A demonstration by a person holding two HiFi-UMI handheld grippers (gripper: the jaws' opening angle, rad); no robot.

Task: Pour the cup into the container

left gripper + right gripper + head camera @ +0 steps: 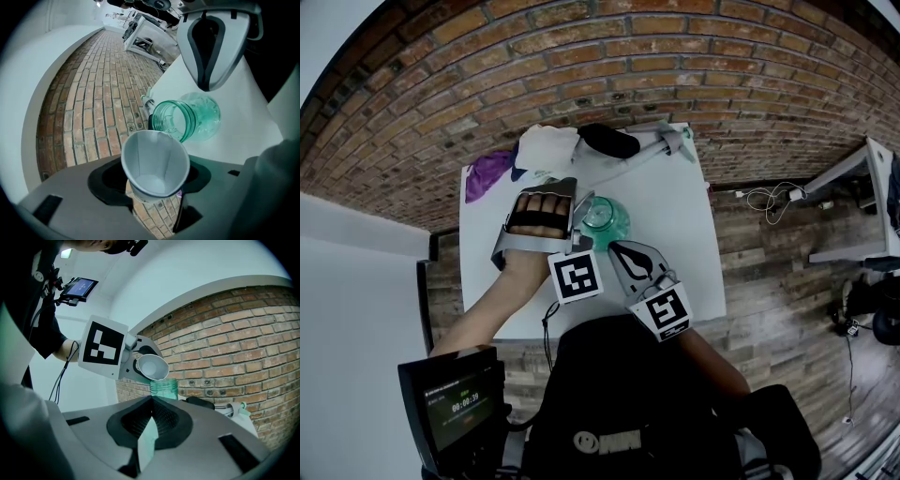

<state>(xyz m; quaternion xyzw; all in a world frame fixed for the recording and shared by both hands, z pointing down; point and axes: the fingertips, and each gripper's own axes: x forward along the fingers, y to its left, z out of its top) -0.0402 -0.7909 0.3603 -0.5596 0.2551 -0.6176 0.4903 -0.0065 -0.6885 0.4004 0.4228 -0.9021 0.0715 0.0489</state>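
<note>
My left gripper (154, 190) is shut on a white paper cup (154, 161), tipped over so its mouth leans toward the green glass jar (190, 119). The cup's inside looks white and bare. In the right gripper view the cup (151, 366) hangs just above the jar's (164, 386) open mouth. The jar stands upright on the white table (675, 234). From the head view the left gripper (579, 217) sits beside the jar (606, 221) and the cup is hidden. My right gripper (621, 251) is just in front of the jar, its jaws together with nothing between them.
At the table's far end lie a white cloth (546, 145), a purple cloth (490, 172), a black object (609, 141) and a spray bottle (670, 141). A brick wall runs behind the table. A small screen (455, 403) hangs near my left side.
</note>
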